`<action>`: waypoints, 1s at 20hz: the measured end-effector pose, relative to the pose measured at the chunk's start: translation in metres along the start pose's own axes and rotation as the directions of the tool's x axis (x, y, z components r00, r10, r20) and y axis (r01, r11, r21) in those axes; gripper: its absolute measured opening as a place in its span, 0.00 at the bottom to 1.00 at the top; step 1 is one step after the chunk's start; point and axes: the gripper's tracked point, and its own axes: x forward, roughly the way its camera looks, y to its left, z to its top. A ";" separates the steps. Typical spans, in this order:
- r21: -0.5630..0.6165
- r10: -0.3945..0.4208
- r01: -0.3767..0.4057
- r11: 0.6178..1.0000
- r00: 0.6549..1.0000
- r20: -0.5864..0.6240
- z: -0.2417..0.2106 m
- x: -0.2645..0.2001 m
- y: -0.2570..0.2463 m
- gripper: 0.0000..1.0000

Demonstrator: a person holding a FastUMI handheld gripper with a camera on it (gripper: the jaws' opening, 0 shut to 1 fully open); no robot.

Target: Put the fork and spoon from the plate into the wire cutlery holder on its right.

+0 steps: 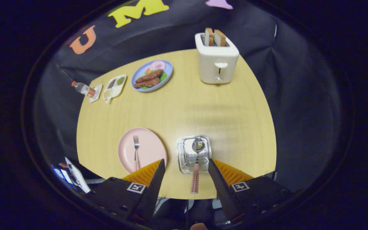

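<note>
A: Counts? One fork, one spoon, one pink plate, one wire cutlery holder.

B: Agreed. Extras on the desk: one white toaster, two toast slices, one blue plate, one divided tray, one small bottle lying on its side.

A: Containers. Pink plate holds the fork alone, tines pointing away. Holder stands just right of it, spoon inside, bowl down in the basket, checked handle sticking out toward the claw.

B: Toaster holds both slices upright in its slots. Blue plate has sausages and greens. Tray has three compartments with grainy food.

A: Claw state?

B: Spread wide, pinching nothing. Spoon handle lies between the fingers, touching neither. Left finger overlaps the pink plate's near rim.
</note>
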 end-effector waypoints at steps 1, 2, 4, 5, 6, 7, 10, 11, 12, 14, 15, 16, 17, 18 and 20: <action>-0.024 0.001 0.001 1.000 0.997 0.074 0.003 -0.004 0.008 0.81; -0.045 0.007 -0.001 0.999 0.990 0.141 0.003 -0.010 0.019 0.82; -0.087 0.029 -0.009 0.996 0.971 0.239 -0.011 -0.016 0.046 0.83; -0.105 0.040 -0.011 0.994 0.961 0.272 -0.019 -0.016 0.059 0.84; -0.121 0.054 -0.019 0.993 0.953 0.298 -0.030 -0.013 0.075 0.85; -0.130 0.073 -0.033 0.991 0.946 0.315 -0.042 -0.010 0.090 0.86; -0.136 0.103 -0.057 0.989 0.927 0.362 -0.072 0.010 0.129 0.86; -0.138 0.103 -0.056 0.989 0.925 0.365 -0.081 0.020 0.139 0.86; -0.142 0.098 -0.048 0.989 0.927 0.362 -0.091 0.033 0.148 0.85; -0.157 0.082 -0.027 0.987 0.930 0.357 -0.103 0.057 0.158 0.86; -0.162 0.072 -0.015 0.987 0.934 0.351 -0.108 0.069 0.161 0.86; -0.164 0.058 -0.002 0.987 0.939 0.340 -0.113 0.079 0.163 0.86; -0.160 0.035 0.019 0.987 0.944 0.329 -0.117 0.090 0.162 0.86; -0.155 0.025 0.028 0.988 0.945 0.326 -0.121 0.099 0.163 0.86; -0.142 0.011 0.033 0.989 0.954 0.299 -0.127 0.116 0.165 0.86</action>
